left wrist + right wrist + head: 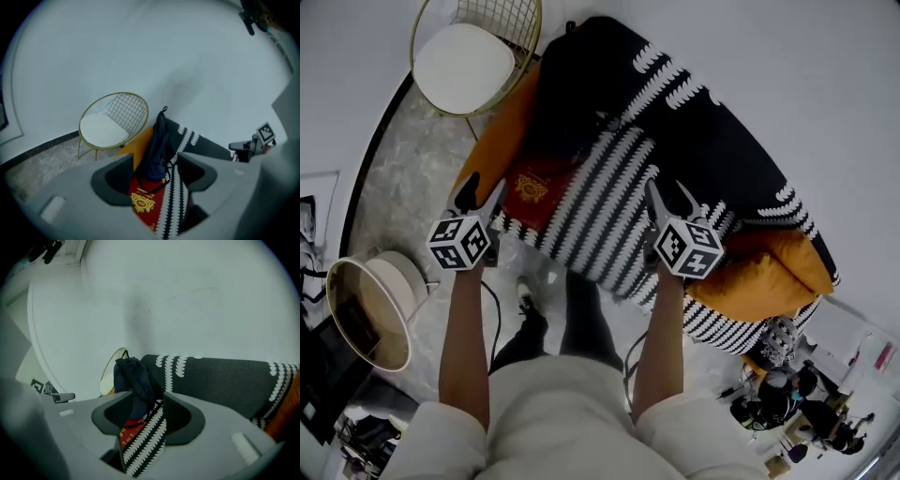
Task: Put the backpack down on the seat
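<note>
Our forearms reach up from the bottom of the head view, each hand holding a gripper near the front edge of the black-and-white patterned sofa (722,141). We see the left gripper (483,199) with its jaws spread wide and gripping nothing. The right gripper (672,202) at centre right also has its jaws apart and empty. Both stand clear of the backpack (572,112). This dark navy bag sits upright on the sofa seat in the upper middle of the frame, leaning against the backrest. A red cushion (534,192) with a gold emblem lies just below it, and an orange cushion (502,122) lies at its left. We see a gold wire chair (473,56) at the upper left.
</note>
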A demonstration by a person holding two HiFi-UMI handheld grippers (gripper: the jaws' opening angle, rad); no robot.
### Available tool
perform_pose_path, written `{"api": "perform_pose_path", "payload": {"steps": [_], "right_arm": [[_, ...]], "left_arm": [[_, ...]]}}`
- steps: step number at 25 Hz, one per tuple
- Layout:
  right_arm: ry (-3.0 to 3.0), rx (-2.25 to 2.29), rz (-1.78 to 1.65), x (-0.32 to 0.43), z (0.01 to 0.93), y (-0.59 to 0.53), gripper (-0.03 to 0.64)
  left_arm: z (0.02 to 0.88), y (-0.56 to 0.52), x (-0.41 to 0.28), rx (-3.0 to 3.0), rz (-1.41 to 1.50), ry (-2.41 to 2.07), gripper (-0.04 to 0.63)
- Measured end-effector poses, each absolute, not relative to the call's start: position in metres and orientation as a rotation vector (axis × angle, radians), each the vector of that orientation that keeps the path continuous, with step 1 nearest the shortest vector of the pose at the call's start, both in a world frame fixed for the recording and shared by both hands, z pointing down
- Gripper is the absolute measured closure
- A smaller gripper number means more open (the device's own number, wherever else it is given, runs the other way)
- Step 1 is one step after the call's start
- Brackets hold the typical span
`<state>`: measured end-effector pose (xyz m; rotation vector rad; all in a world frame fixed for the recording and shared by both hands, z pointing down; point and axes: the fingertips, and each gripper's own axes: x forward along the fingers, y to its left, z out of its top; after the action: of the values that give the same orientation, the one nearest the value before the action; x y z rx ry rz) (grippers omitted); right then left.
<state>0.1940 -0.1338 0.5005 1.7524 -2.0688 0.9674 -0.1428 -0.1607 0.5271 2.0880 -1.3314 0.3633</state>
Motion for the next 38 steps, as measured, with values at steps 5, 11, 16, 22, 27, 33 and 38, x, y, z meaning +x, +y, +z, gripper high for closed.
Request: {"api": "perform_pose_path", "payload": {"steps": [5,11,16,22,27,33,38], "right_arm": [[-2.055,1.8,0.974,0.179,0.471,-0.084,0.41],[-2.065,1.885,0.961,0.169,0.425,-0.035,0.411],[-2.103,1.891,0.962,0.144,0.387,0.003,0.411],[-2.223,1.754,0.882,0.085,0.343,0.047,0.42],[-2.314,1.732,0.773,0.042,0.295,0.073,0.425],[-2.362,1.798,0.667,0.03,0.233,0.105,0.43],[-2.389,1.877,0.577,0.031,0.184,0.134,0.446]], "left_arm": [[0.499,-0.118,-0.16,2.139,0.395,-1.302,0.305],[0.461,-0.076,-0.167,2.203,0.376,-1.271,0.305],[0.421,-0.043,-0.176,2.291,0.391,-1.26,0.308],[0.374,0.005,-0.175,2.409,0.357,-1.178,0.324],[0.339,0.044,-0.17,2.509,0.341,-1.069,0.338],[0.285,0.081,-0.175,2.612,0.284,-1.007,0.342],[0.232,0.105,-0.181,2.722,0.209,-0.997,0.355]]}}
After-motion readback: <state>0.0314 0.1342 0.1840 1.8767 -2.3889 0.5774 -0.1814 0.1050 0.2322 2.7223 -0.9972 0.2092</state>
